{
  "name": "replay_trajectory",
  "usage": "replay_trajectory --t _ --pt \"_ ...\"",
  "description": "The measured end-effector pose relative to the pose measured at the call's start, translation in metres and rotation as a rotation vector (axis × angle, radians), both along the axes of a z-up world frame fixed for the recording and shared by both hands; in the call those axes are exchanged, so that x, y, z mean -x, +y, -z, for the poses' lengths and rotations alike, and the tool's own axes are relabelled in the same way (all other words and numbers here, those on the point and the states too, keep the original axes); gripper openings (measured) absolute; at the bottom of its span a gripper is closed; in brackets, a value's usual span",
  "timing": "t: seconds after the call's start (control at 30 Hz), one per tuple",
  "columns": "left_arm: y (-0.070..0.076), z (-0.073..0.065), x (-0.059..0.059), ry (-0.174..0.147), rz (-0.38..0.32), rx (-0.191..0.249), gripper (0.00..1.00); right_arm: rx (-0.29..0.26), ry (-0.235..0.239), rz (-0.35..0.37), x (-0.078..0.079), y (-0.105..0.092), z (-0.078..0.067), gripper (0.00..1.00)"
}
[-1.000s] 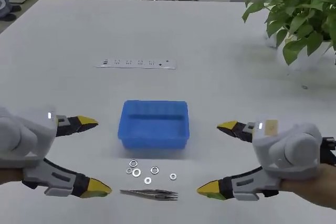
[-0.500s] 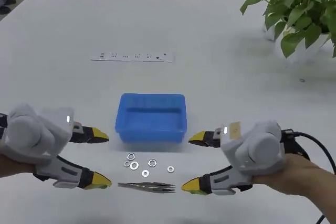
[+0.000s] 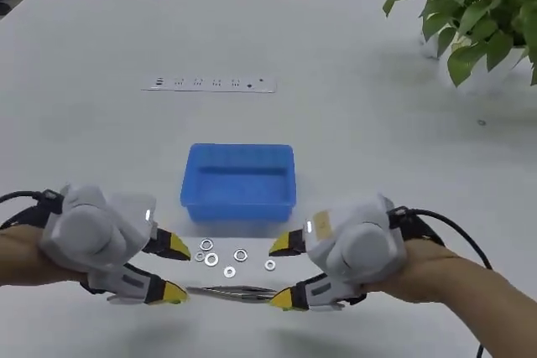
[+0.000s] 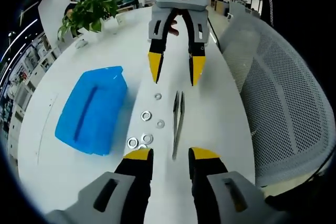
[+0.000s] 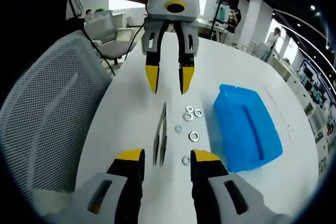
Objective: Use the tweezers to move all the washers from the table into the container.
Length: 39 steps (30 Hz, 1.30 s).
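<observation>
Head view: we are holding the left gripper (image 3: 178,270) and the right gripper (image 3: 278,274) low over the table (image 3: 361,123), on the container's (image 3: 237,207) near side, tips facing each other; both are standing released, jaws spread, grasping nothing; the tweezers (image 3: 231,292) are lying flat between the two grippers' lower tips, farther from the container than the washers (image 3: 226,257); the washers are sitting scattered just off the container's near wall, between it and the tweezers, untouched.
</observation>
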<state>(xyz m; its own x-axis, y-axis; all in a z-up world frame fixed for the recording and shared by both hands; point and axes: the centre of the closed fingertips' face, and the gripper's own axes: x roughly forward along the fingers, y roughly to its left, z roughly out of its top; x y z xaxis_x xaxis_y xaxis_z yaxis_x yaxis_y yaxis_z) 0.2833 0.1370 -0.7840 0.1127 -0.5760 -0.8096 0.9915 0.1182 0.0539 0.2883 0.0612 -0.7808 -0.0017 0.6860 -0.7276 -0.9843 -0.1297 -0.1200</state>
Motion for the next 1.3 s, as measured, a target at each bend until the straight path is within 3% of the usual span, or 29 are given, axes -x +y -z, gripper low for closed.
replay_trajectory --t 0.37,0.5,0.63,0.83,1.3 --pt "-0.005 0.019 0.002 0.019 0.048 -0.061 0.22 0.046 0.025 -0.039 0.007 0.01 0.02 0.23" --pt "-0.004 0.026 0.001 0.012 0.056 -0.086 0.14 0.056 0.033 -0.037 0.008 0.012 0.025 0.2" --pt "-0.006 0.029 0.004 0.027 0.058 -0.076 0.14 0.06 0.04 -0.03 0.009 0.012 0.028 0.19" --pt "-0.01 0.031 0.004 0.024 0.053 -0.051 0.09 0.06 0.051 -0.019 0.01 0.013 0.031 0.17" --pt "-0.01 0.031 0.005 0.002 0.049 -0.084 0.06 0.071 0.048 -0.02 0.011 0.015 0.034 0.15"
